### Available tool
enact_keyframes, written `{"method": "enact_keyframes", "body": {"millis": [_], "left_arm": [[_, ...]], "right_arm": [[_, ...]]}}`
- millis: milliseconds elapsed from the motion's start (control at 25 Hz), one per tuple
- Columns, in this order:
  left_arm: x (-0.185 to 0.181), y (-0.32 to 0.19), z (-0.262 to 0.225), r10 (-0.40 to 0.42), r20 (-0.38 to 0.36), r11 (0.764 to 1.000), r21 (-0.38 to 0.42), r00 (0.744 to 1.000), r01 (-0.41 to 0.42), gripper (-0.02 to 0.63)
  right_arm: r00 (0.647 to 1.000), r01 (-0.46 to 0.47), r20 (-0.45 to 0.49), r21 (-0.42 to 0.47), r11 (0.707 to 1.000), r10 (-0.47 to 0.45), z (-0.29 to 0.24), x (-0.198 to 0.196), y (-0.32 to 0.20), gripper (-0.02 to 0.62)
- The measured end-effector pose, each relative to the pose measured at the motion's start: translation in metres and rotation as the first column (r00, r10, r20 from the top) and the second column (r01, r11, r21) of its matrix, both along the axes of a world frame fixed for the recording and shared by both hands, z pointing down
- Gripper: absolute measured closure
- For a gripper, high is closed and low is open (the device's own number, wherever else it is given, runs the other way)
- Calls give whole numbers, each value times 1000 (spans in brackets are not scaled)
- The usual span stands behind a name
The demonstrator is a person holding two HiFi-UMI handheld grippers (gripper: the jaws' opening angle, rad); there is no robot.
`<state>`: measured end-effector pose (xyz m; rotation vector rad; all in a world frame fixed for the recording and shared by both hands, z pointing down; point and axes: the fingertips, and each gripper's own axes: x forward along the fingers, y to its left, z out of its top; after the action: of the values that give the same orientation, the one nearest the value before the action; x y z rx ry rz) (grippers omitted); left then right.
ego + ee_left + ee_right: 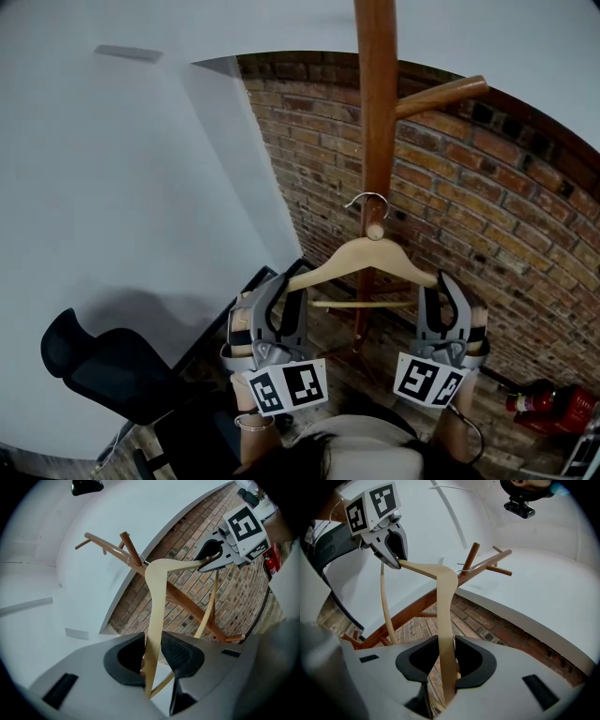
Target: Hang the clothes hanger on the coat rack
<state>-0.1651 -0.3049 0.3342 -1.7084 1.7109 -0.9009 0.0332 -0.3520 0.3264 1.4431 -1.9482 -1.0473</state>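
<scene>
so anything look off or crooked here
Not with the task: the hanger sits level, with the left gripper and right gripper each clamped on one arm. The one oddity is a red fire extinguisher that seems to lie on its side by the brick wall.

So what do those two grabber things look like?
They match. The left gripper and right gripper are chunky light-grey plastic, each with two curved jaws lined with black pads, bumpy like a grid. Each carries a white cube printed with black square patterns. What looks like a thin bangle circles the left wrist.
</scene>
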Motion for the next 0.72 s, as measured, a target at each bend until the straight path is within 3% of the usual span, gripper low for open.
{"method": "enact_keyframes", "body": {"millis": [720], "left_arm": [[-2, -14, 14, -13, -23, 1000, -7, 1000, 13, 491]], "right_arm": [[1000, 5, -8, -18, 1000, -5, 16, -2, -14, 476]]}}
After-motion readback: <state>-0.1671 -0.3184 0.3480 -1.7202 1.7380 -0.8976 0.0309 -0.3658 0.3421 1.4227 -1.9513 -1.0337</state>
